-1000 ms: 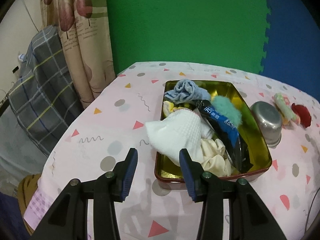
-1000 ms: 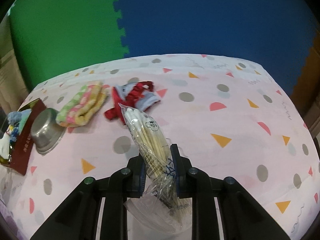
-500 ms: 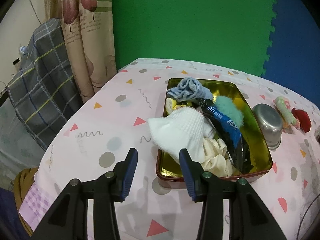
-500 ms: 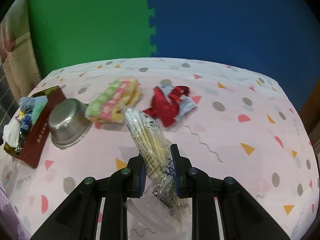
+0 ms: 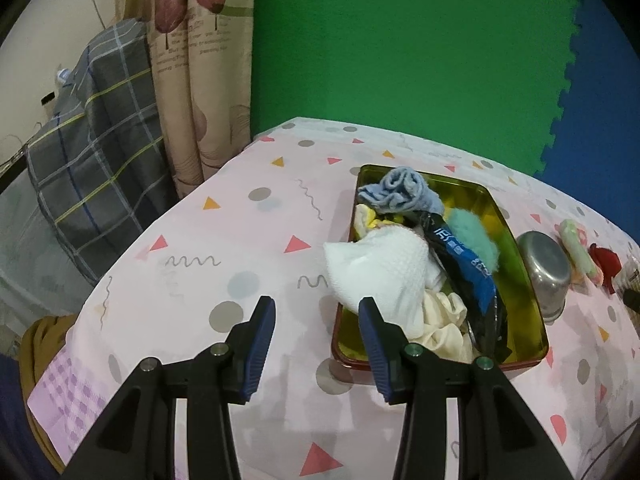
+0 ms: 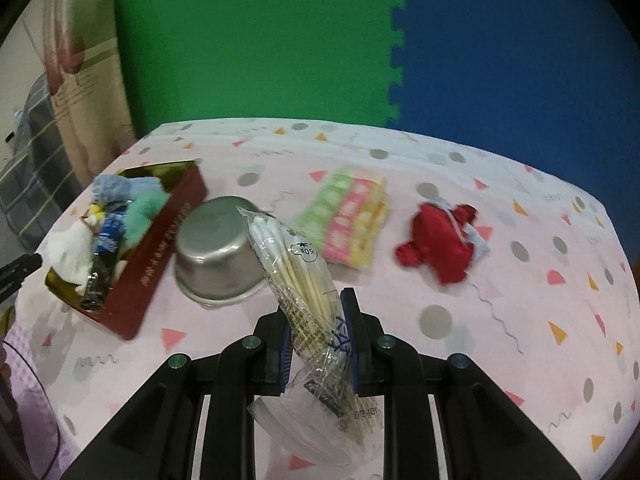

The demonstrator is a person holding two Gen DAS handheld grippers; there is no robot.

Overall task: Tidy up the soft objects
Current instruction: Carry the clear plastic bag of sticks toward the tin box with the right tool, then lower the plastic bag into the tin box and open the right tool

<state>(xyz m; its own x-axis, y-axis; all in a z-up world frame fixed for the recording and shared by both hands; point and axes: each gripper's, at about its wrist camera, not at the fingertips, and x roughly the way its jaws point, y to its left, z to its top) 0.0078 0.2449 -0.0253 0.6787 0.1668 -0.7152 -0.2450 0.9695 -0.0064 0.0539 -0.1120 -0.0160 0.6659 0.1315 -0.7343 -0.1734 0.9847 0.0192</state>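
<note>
Right tool (image 6: 316,330): pressed together on a clear bag of cotton swabs (image 6: 298,280), pinched low on the bag so the swab end leans up and forward past the blue pads; the crumpled bottom of the bag hangs behind the grip.
Left tool (image 5: 316,336): spread and holding nothing; it hovers above the surface (image 5: 200,280) with its right finger over the near left corner of the tin.
Step in hand: judged to be carrying the bag toward a place to set it down; the destination cannot be told from these views.
Just ahead of right tool: a steel bowl (image 6: 218,252) lies on the cloth, partly hidden behind the bag; the carry should pass above its rim, since thin film could snag or slide in the pads.
Ahead and left of right tool: the red tin with a gold inside (image 6: 160,240), already crowded with a white cloth (image 5: 380,272), a cream scrunchie (image 5: 444,328), a dark blue packet (image 5: 464,264), a teal puff (image 5: 474,236) and a blue cloth (image 5: 400,192) at its far end.
Ahead and right of right tool: a folded pastel towel (image 6: 348,220) and, further right, a red pouch (image 6: 440,244), both loose on the surface and well apart from the tin.
Advice: keep the squeeze steady and the bag upright; lower it before opening the pads, as the sticks inside make it top-heavy.
</note>
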